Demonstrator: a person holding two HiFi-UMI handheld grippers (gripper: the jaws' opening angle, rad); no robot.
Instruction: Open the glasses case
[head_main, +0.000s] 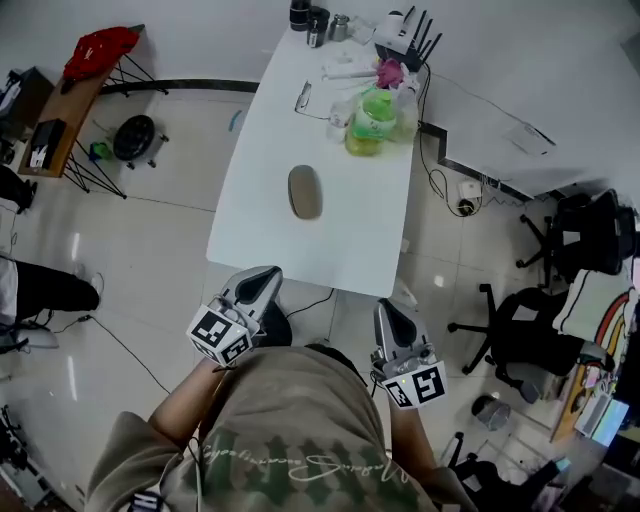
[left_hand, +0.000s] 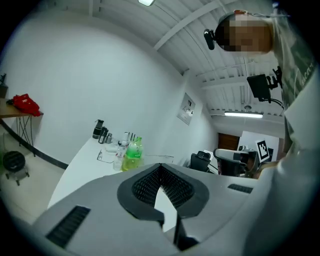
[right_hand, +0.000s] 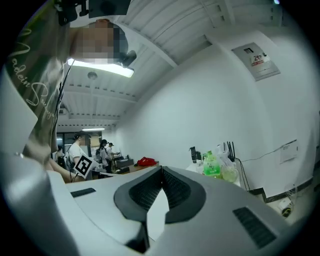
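Left gripper (head_main: 266, 276) is sitting fully closed, ribbed pads meeting tip to tip, and it is gripping nothing. Right gripper (head_main: 384, 306) is doing the same, with jaws together and empty. The person is holding both close to the torso, just short of the near edge of the white table (head_main: 345, 250). The grippers are pointing roughly toward the table and touching nothing on it.

Glasses case (head_main: 305, 192) is lying flat and closed near the middle of the table. It is lying well apart from both grippers, with its long axis running away from the person. Green bottle (head_main: 373, 118) and other small clutter are standing at the far end, beyond the case.
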